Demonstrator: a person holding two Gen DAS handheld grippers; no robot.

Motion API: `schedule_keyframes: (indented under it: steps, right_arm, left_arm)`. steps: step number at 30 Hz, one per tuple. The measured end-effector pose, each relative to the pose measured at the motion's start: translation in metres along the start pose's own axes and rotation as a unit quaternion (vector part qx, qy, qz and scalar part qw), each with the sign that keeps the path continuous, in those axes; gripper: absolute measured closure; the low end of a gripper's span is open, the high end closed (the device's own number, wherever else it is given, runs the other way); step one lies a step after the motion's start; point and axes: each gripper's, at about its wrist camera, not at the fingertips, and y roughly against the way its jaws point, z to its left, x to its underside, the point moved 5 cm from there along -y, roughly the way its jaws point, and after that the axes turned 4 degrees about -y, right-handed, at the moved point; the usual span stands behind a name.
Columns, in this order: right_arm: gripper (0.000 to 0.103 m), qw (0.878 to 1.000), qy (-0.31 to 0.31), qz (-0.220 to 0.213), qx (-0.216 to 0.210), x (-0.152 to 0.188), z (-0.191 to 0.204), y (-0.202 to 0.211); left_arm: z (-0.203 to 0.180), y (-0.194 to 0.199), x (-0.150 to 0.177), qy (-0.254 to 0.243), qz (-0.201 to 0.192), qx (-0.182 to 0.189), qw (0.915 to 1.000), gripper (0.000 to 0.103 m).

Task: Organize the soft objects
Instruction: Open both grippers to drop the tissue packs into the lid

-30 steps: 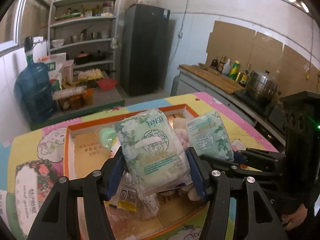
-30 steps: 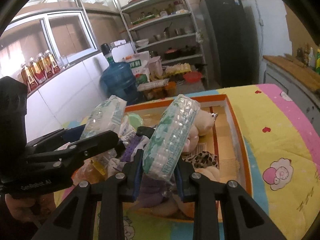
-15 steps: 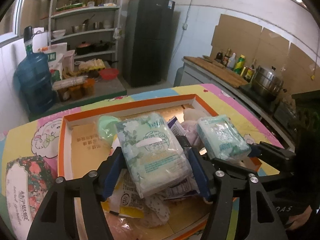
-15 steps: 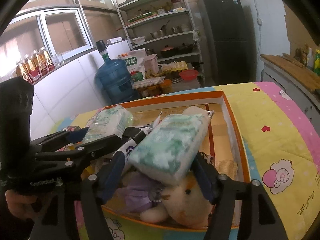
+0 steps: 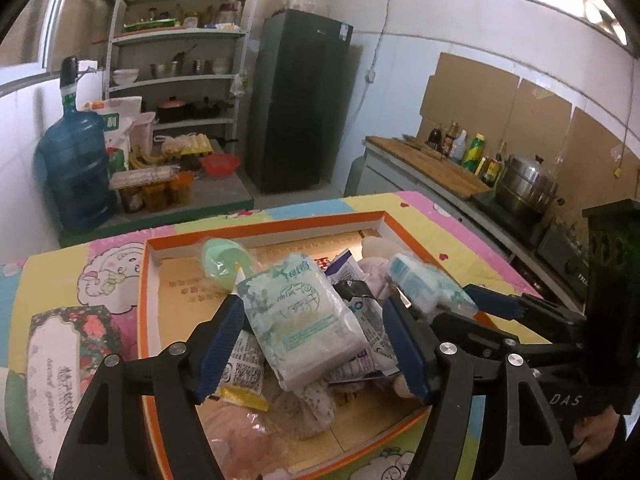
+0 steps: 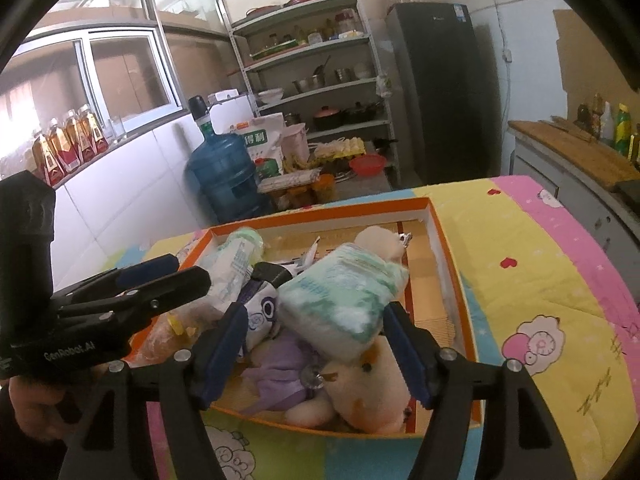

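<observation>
An orange-rimmed box [image 5: 280,224] [image 6: 320,208] on the blanket holds a pile of soft things. A green tissue pack [image 5: 300,316] lies tilted on that pile between the fingers of my left gripper [image 5: 316,344]. Its jaws are opening and the pads stand clear of the pack. A second tissue pack [image 6: 340,296] [image 5: 424,280] rests on a cream plush toy [image 6: 360,392] and a purple one [image 6: 280,372], between the spread fingers of my right gripper [image 6: 314,350]. Those jaws are opening too, and the pads do not press on it. Each gripper shows in the other's view: right gripper [image 5: 452,304], left gripper [image 6: 188,272].
A floral tissue box [image 5: 60,340] stands on the blanket left of the orange box. Snack packets [image 5: 240,372] and a mint-green round item [image 5: 220,260] also lie in the box. Beyond the table are a blue water jug [image 5: 76,172], shelves, a dark fridge [image 5: 300,100] and a counter with a pot [image 5: 524,188].
Both jaws have spread and let go of their tissue packs. The right pack tipped from upright to flat on the plush toys; the left pack settled onto the pile.
</observation>
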Motion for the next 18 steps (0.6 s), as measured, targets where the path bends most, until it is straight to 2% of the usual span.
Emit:
schedule_keyframes:
  steps: [8,18]
  right_arm:
    - [0.029,1.000,0.008,-0.030,0.001,-0.002,0.020,0.026]
    - [0.029,0.998,0.036,-0.058,0.003,0.014,0.073,0.049]
  left_arm:
    - [0.002,0.037,0.004,0.004,-0.031,-0.007,0.9995,0.030]
    - [0.018,0.104,0.027,0.019,-0.075,-0.047,0.9959,0.030]
